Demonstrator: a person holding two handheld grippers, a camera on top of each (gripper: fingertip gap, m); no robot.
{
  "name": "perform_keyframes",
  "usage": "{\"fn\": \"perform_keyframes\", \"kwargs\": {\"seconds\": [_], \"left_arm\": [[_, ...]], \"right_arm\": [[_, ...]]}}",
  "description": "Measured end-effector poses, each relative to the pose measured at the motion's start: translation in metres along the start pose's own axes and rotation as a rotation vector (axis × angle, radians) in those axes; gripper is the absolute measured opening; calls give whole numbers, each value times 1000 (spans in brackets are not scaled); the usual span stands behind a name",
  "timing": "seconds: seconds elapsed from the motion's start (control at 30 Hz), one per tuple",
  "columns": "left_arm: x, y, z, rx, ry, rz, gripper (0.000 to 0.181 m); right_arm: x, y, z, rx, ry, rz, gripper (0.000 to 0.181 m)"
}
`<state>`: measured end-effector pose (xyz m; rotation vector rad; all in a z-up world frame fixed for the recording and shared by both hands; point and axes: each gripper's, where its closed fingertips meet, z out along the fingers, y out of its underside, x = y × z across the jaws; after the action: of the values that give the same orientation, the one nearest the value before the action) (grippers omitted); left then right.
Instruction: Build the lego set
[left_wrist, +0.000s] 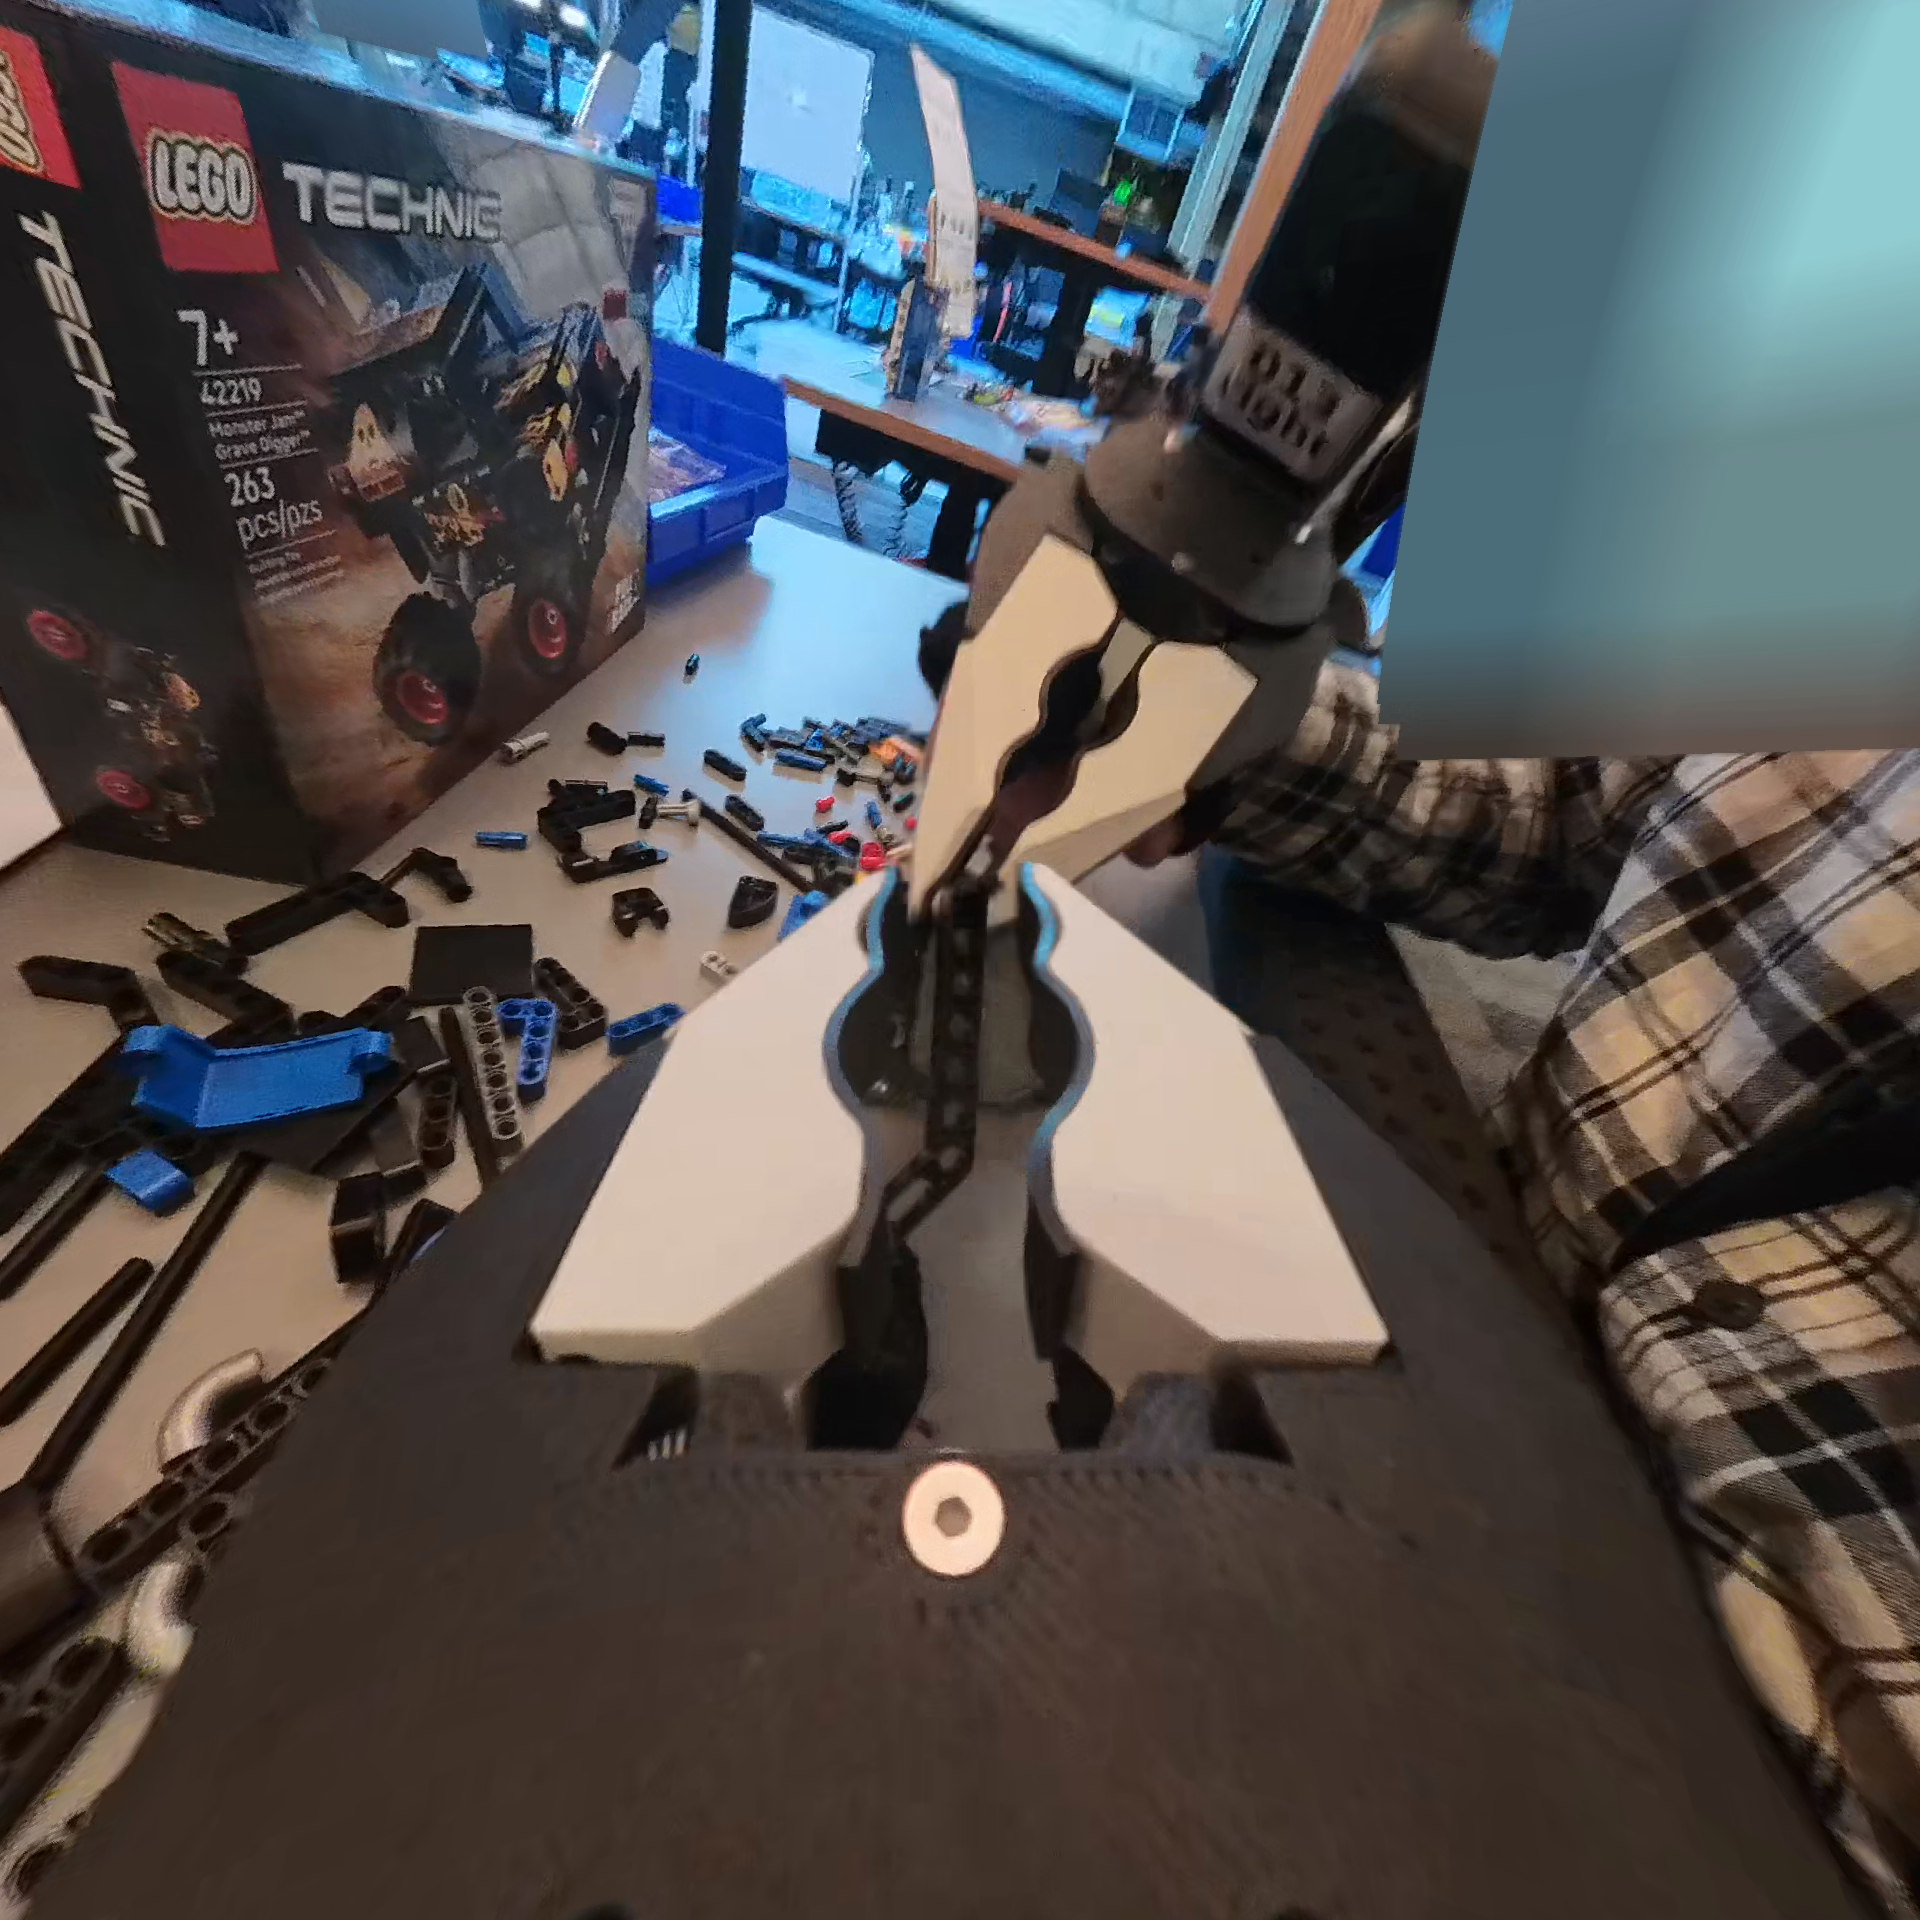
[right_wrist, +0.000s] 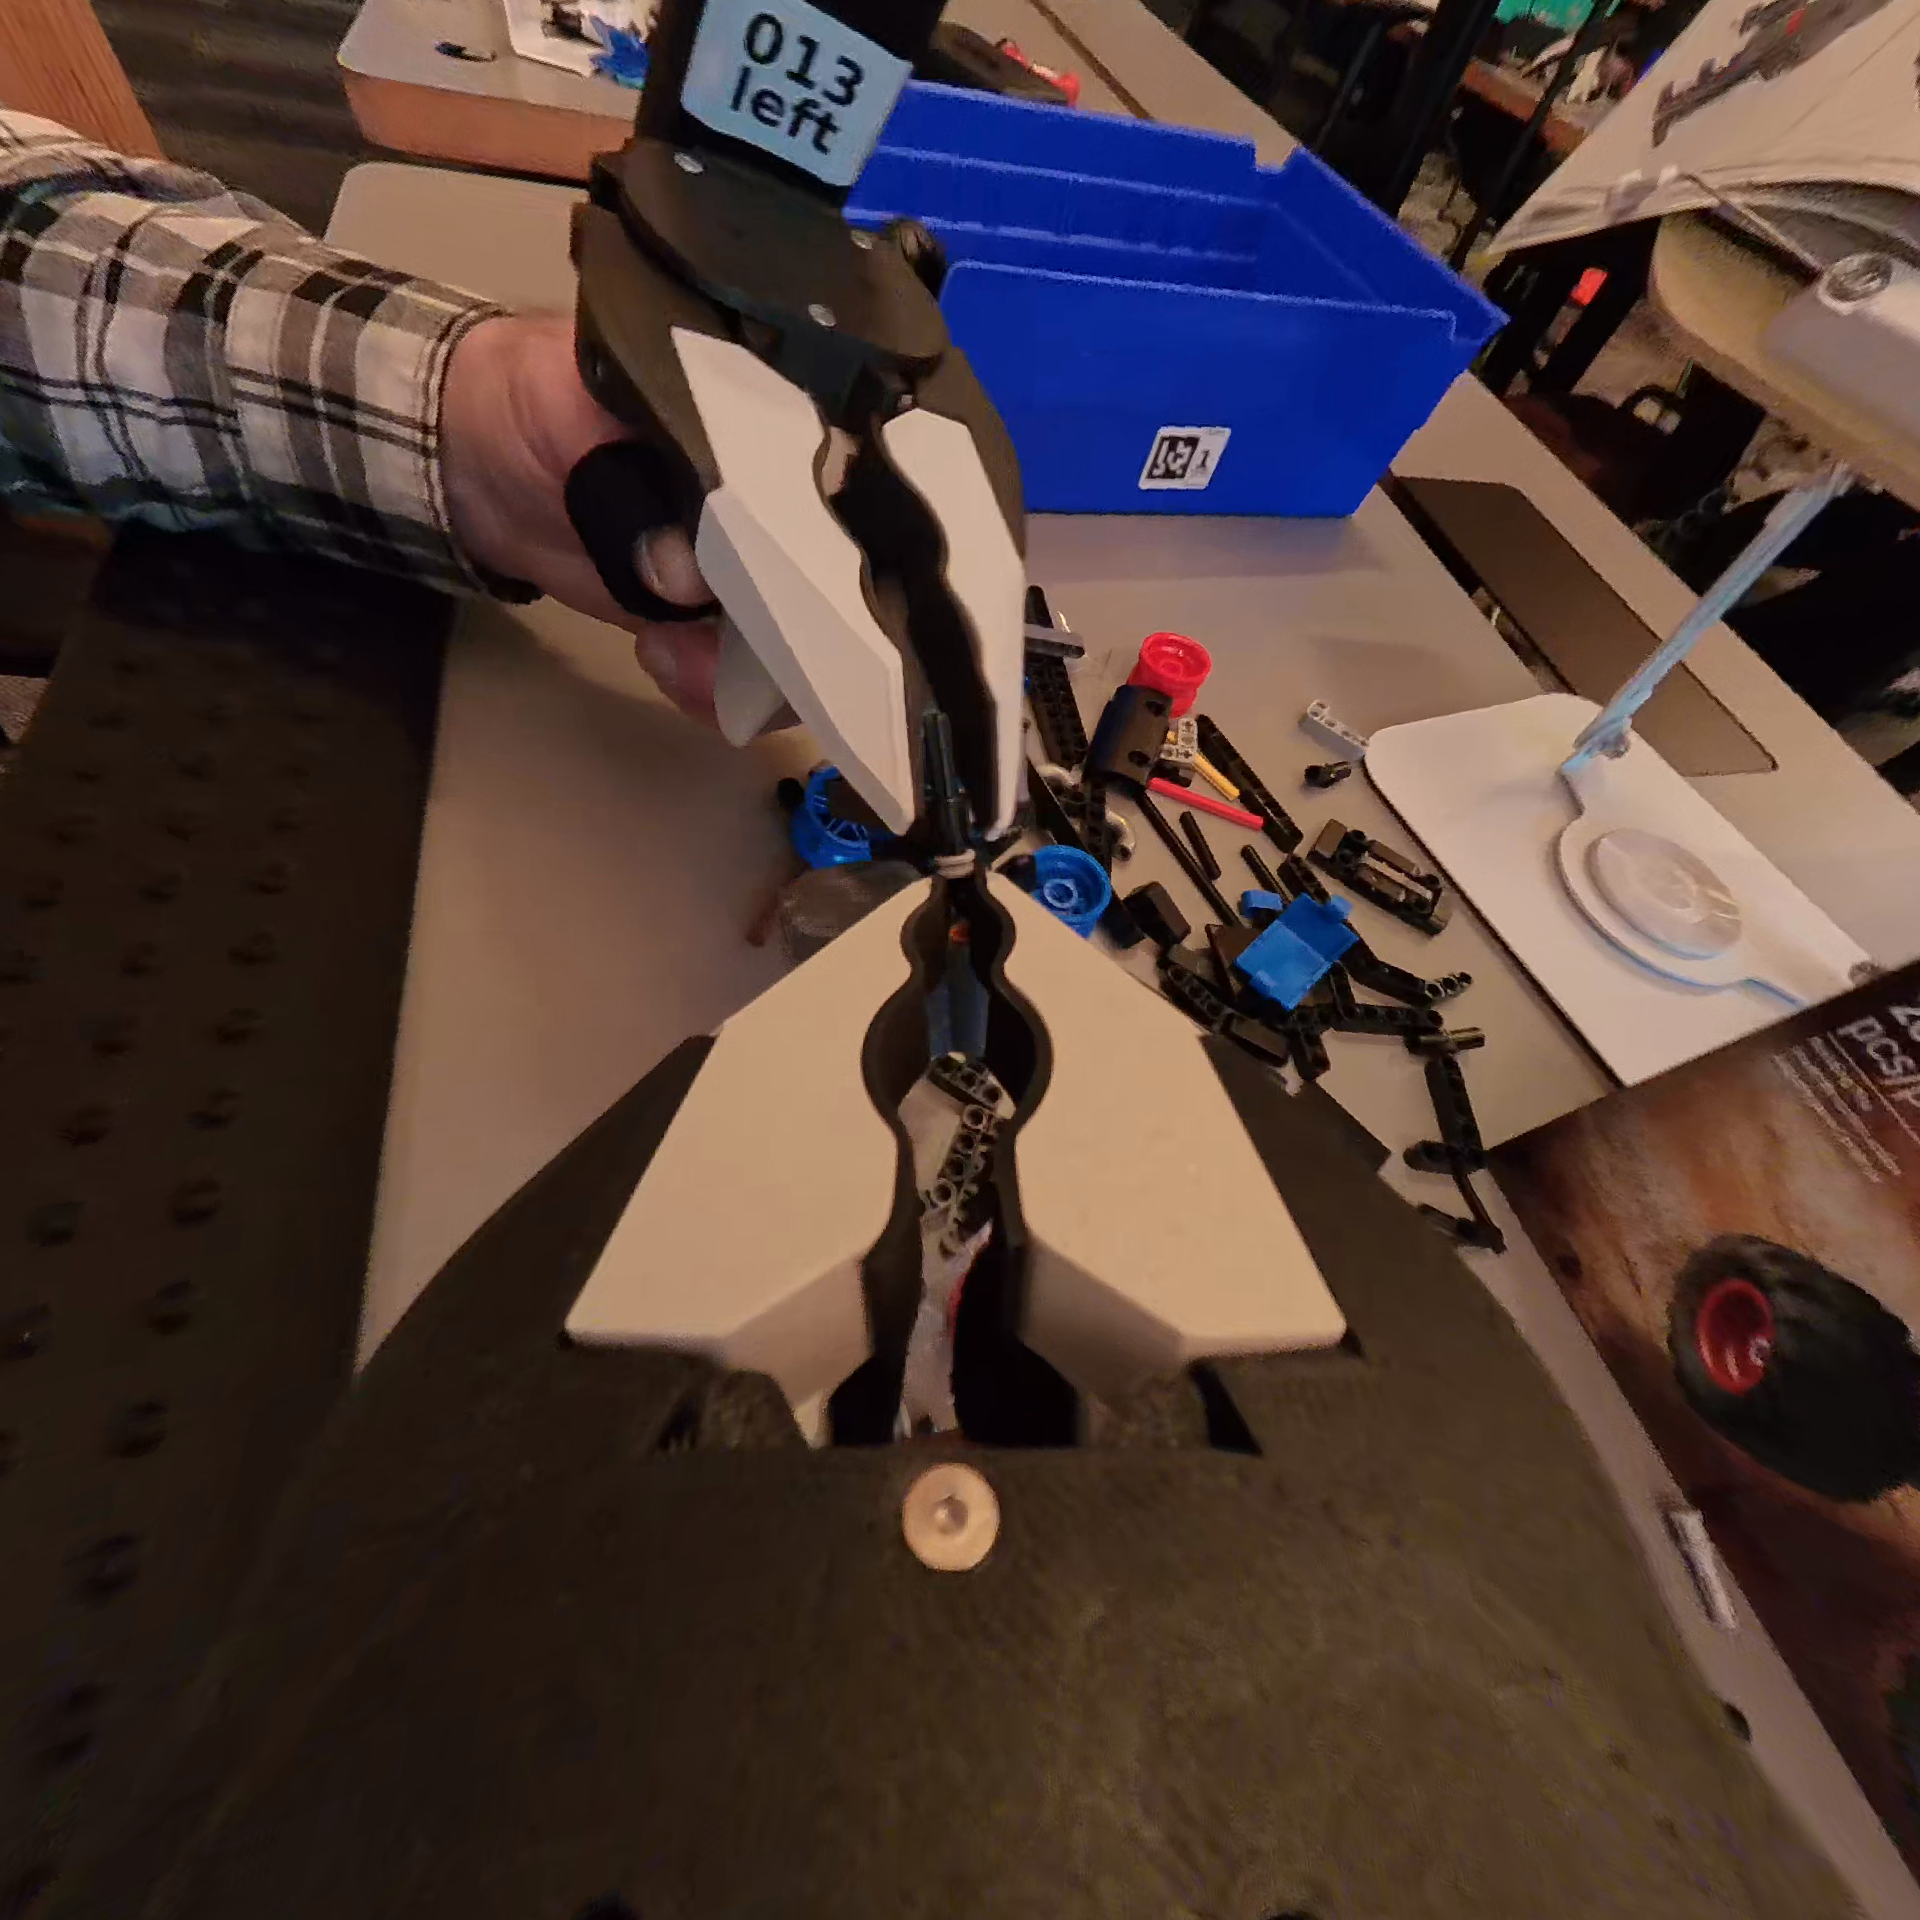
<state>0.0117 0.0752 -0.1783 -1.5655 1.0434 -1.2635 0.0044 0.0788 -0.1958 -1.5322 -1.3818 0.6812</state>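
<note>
The build looks barely begun: most matte plastic pieces (left_wrist: 436, 1039) lie loose on the surface beyond the jaws. The left gripper (left_wrist: 940, 904) has its jaws narrow on a long black beam (left_wrist: 951, 1039) with a row of holes. Tip to tip, the right gripper (right_wrist: 961, 883) pinches a slim black pin (right_wrist: 943, 790).

The lower end of the long black beam (left_wrist: 956, 1039) disappears behind the left gripper (left_wrist: 951, 894) fingers, so its full length cannot be told. The set box (left_wrist: 343, 436) is cut by the left and top edges. A smooth blur patch covers the upper right corner. In the right wrist view, the small piece at the right gripper (right_wrist: 961, 883) tips is too dark to identify, and the blue bin (right_wrist: 1195, 343) hides its contents.
</note>
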Motion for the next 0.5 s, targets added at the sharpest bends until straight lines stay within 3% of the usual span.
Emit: {"fn": "perform_keyframes", "kwargs": {"seconds": [0.23, 0.5], "left_arm": [[6, 1, -12, 27, 133, -165, 20], [15, 9, -8, 6, 217, -186, 15]], "right_arm": [[-7, 3, 2, 25, -16, -28, 1], [-10, 1, 0, 84, -20, -75, 0]]}}
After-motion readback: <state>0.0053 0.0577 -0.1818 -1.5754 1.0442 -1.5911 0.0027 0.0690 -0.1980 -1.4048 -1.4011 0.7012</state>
